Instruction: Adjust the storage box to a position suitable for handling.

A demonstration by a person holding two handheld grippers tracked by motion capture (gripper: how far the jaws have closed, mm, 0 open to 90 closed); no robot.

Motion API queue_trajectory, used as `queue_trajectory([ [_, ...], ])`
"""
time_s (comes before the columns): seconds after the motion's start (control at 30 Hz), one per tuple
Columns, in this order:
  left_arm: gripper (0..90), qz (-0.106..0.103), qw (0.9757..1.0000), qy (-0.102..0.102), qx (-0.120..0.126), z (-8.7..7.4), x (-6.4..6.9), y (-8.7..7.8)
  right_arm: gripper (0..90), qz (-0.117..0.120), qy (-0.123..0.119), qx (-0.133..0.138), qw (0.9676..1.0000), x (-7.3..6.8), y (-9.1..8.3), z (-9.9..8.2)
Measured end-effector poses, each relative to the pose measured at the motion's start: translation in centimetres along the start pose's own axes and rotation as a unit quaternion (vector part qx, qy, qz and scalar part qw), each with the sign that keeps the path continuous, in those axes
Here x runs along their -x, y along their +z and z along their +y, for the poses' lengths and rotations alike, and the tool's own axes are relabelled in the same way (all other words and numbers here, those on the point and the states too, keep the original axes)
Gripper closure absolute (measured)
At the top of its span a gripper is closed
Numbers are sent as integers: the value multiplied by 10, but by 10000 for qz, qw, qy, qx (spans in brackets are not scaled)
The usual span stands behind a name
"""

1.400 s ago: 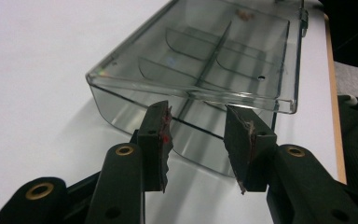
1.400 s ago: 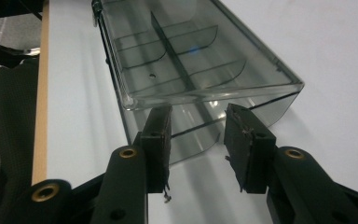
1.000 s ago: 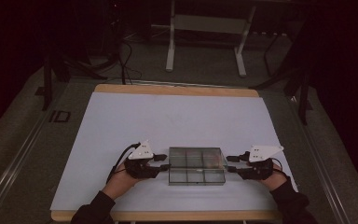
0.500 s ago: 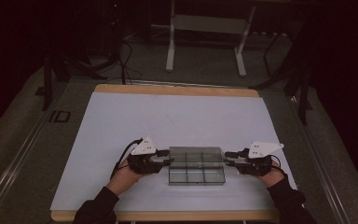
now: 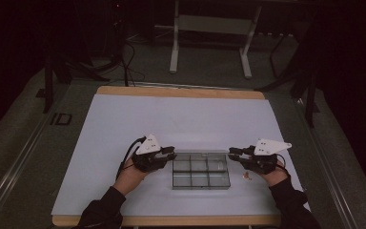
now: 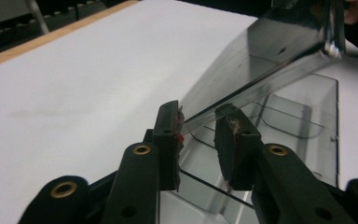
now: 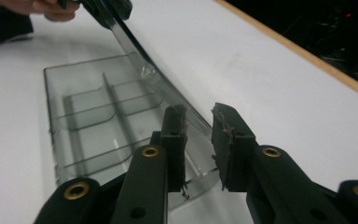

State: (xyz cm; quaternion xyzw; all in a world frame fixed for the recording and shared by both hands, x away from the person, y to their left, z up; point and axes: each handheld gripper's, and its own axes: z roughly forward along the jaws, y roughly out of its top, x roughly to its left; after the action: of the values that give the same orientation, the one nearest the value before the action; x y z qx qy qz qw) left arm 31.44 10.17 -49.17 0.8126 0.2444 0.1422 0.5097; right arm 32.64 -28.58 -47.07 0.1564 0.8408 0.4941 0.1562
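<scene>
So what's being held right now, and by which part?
The lid of the clear compartment box, raised: the left gripper and right gripper, jaws just closing, each pinch one end of its free edge.

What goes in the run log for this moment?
left gripper: closing on lid end | right gripper: closing on other end | lid: lifted open | clear box: on table

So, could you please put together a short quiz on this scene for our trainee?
1. True or false: the lid of the clear box is raised off it.
2. How many compartments does the box have? A four, B six, C nine.
3. What runs between the jaws of both the left gripper and the right gripper?
Key: 1 true; 2 B; 3 the lid's edge.
</scene>
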Motion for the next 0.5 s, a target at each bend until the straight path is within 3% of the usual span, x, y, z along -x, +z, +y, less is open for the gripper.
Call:
queue_trajectory([
  [0.1, 729, 70, 9999, -80, 61, 0, -2, 2, 763, -68, 3, 34, 10000, 0, 0, 1],
  [0.17, 753, 147, 9998, -81, 68, 1, -3, 3, 778, -283, 46, 146, 9995, 1, 3, 2],
  [0.5, 772, 372, 9990, -177, 193, 2, -5, 7, 787, -532, 106, 215, 9983, 3, 8, 4],
])
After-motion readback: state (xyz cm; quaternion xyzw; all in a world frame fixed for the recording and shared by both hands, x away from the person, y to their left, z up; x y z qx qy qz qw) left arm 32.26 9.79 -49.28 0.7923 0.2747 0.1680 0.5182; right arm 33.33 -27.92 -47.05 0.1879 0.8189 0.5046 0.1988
